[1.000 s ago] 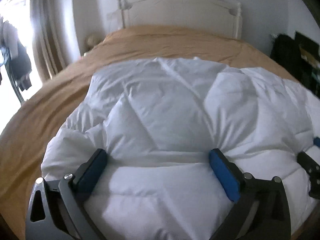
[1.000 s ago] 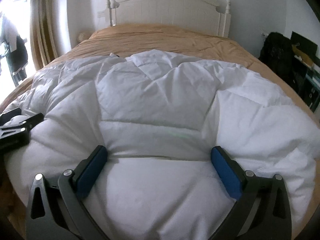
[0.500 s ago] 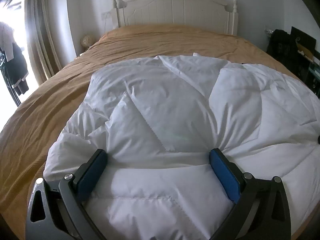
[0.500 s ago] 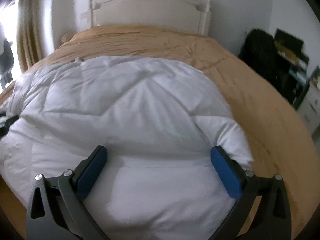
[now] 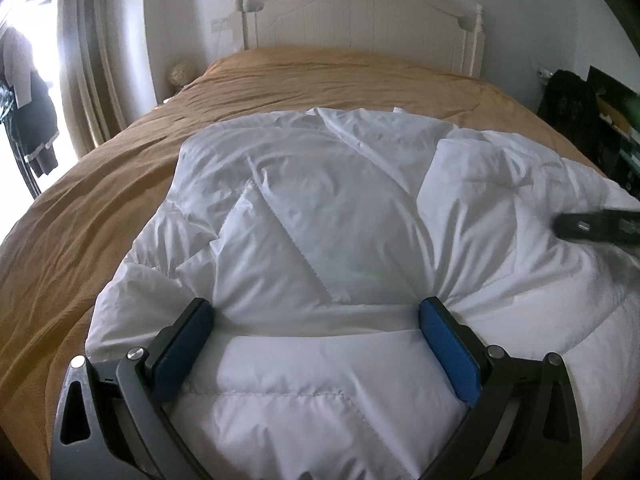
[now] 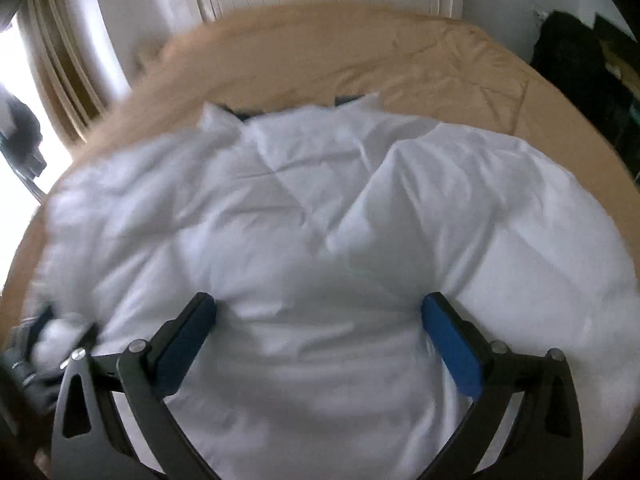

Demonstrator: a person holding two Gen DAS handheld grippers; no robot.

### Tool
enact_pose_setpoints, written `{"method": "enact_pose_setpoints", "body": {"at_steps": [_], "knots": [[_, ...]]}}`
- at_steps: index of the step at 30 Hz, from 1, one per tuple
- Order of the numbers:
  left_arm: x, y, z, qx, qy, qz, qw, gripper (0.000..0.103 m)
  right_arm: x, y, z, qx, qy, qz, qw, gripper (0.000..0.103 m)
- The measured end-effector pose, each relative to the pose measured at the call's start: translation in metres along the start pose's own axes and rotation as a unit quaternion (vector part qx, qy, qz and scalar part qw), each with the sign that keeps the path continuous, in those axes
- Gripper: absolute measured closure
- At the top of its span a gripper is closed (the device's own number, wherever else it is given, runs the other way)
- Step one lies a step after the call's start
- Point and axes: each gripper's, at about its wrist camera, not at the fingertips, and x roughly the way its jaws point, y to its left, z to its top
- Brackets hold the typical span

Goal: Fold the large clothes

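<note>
A large white quilted down garment [image 5: 320,208] lies spread on the tan bed cover; it also fills the right wrist view [image 6: 320,232], which is blurred. My left gripper [image 5: 316,320] is open, its blue pads wide apart, resting over the garment's near left part. My right gripper [image 6: 318,316] is open too, over the garment's near right part. The right gripper shows as a dark blurred shape at the right edge of the left wrist view [image 5: 596,226]. The left gripper shows at the lower left edge of the right wrist view [image 6: 44,344].
The bed's tan cover [image 5: 100,208] surrounds the garment. A white headboard [image 5: 360,12] stands at the far end. Curtains and hanging clothes [image 5: 36,128] are at the left. Dark bags and shelves [image 5: 580,104] stand at the right.
The right gripper has swung back left and tilted down over the garment, and now shows at the right of the left wrist view. The left gripper has barely moved.
</note>
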Motion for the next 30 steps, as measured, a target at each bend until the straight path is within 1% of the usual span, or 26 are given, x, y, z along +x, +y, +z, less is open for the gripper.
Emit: {"method": "enact_pose_setpoints", "body": {"at_steps": [2,6,7,8,10,13,14,16,17,18,19,20,21,22,23,24,25,26,28,29,30], "knots": [[0.002,0.001,0.001,-0.003,0.002,-0.003,1.0000,0.000,0.016,0.002,0.018,-0.006,0.017,-0.013,1.000,0.000],[0.004,0.002,0.001,-0.004,0.003,-0.006,1.0000,0.000,0.040,-0.008,0.053,-0.006,0.039,-0.051,0.998,0.000],[0.004,0.002,0.001,-0.004,0.002,-0.007,1.0000,0.000,0.045,-0.011,0.055,-0.005,0.041,-0.058,0.997,0.000],[0.004,0.003,0.001,-0.004,0.003,-0.007,1.0000,0.000,0.050,-0.019,0.062,-0.001,0.047,-0.074,0.996,0.000],[0.004,0.004,0.002,-0.002,0.005,-0.010,0.9999,0.000,0.050,-0.040,0.066,0.010,0.052,-0.098,0.994,0.000],[-0.001,0.012,0.008,-0.003,0.012,-0.021,0.9997,0.000,0.043,-0.068,0.063,0.027,0.056,-0.104,0.993,0.000],[-0.005,0.020,0.010,-0.003,0.007,-0.014,0.9999,0.000,0.038,-0.077,0.058,0.028,0.053,-0.107,0.992,0.000],[-0.010,0.040,0.011,-0.013,0.006,-0.011,0.9998,0.000,0.028,-0.092,0.050,0.018,0.046,-0.118,0.992,0.000],[-0.012,0.057,0.013,-0.026,0.008,-0.002,0.9996,0.000,0.024,-0.097,0.046,0.016,0.042,-0.125,0.991,0.000],[-0.012,0.069,0.014,-0.037,0.012,0.019,0.9991,0.000,0.020,-0.105,0.042,0.021,0.042,-0.126,0.991,0.000],[-0.010,0.088,0.016,-0.055,0.021,0.047,0.9972,0.000,0.017,-0.112,0.040,0.030,0.041,-0.121,0.991,0.000],[-0.009,0.108,0.019,-0.080,0.032,0.057,0.9946,0.001,0.012,-0.119,0.038,0.039,0.039,-0.122,0.991,0.000],[-0.009,0.123,0.021,-0.102,0.038,0.058,0.9923,0.002,0.005,-0.124,0.037,0.050,0.032,-0.130,0.990,0.000],[-0.013,0.139,0.024,-0.133,0.041,0.056,0.9887,0.005,-0.002,-0.128,0.035,0.061,0.023,-0.138,0.988,0.000],[-0.018,0.148,0.026,-0.152,0.038,0.054,0.9861,0.007,-0.013,-0.132,0.032,0.073,0.011,-0.135,0.988,0.000],[-0.026,0.154,0.030,-0.166,0.030,0.046,0.9846,0.007,-0.025,-0.133,0.029,0.081,-0.004,-0.121,0.989,0.000],[-0.034,0.152,0.035,-0.165,0.020,0.039,0.9853,0.007,-0.042,-0.130,0.022,0.086,-0.028,-0.094,0.991,0.000],[-0.040,0.146,0.039,-0.156,0.015,0.036,0.9870,0.006,-0.056,-0.125,0.013,0.082,-0.047,-0.072,0.993,0.000],[-0.052,0.122,0.045,-0.120,0.013,0.022,0.9925,0.005,-0.080,-0.110,-0.008,0.066,-0.074,-0.043,0.994,0.000],[-0.056,0.111,0.044,-0.109,0.016,0.015,0.9938,0.005,-0.090,-0.104,-0.021,0.057,-0.086,-0.034,0.994,0.000],[-0.058,0.099,0.040,-0.099,0.019,0.005,0.9949,0.004,-0.094,-0.100,-0.031,0.049,-0.087,-0.034,0.994,0.000]]}}
